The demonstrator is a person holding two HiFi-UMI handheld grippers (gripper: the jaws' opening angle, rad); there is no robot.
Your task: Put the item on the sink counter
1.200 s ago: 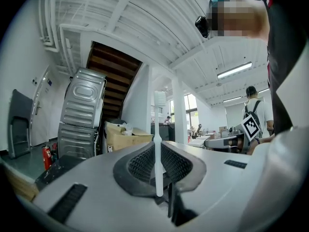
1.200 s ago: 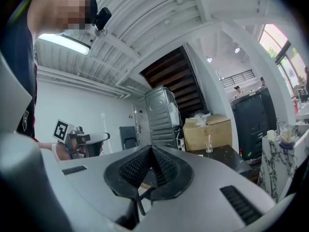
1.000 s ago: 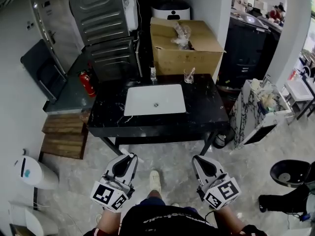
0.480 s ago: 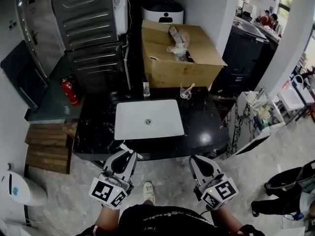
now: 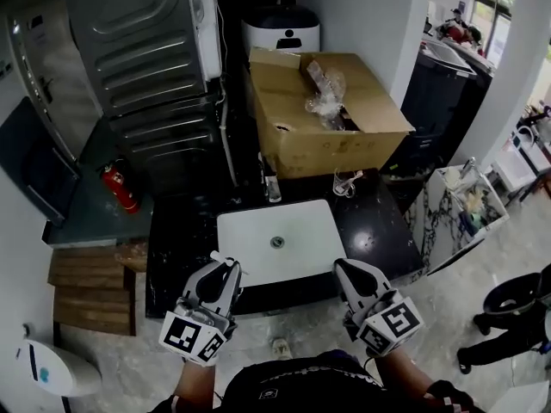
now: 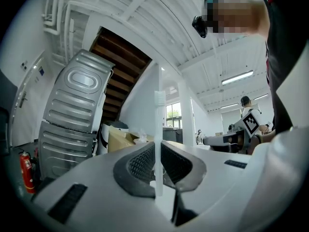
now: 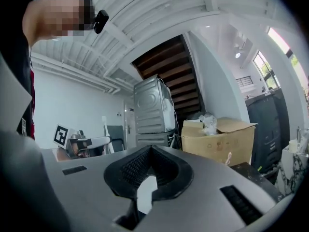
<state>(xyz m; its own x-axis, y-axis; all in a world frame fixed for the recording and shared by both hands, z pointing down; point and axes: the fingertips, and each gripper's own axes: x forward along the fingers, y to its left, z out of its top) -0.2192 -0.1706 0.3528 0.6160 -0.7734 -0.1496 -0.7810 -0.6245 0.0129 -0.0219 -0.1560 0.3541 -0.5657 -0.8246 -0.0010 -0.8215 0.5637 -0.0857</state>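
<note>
Near sink counter [image 5: 181, 231], white toothbrush [image 6: 158, 144] stands upright.

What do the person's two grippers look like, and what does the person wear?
Both the left gripper and the right gripper have smooth light grey shells with black ribbed pads. Each carries a white cube with black square markers. The person wears a black top.

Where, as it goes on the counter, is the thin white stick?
The thin white stick stands upright between the left gripper's fingers, at the head view's lower left, just before the white sink basin.
</note>
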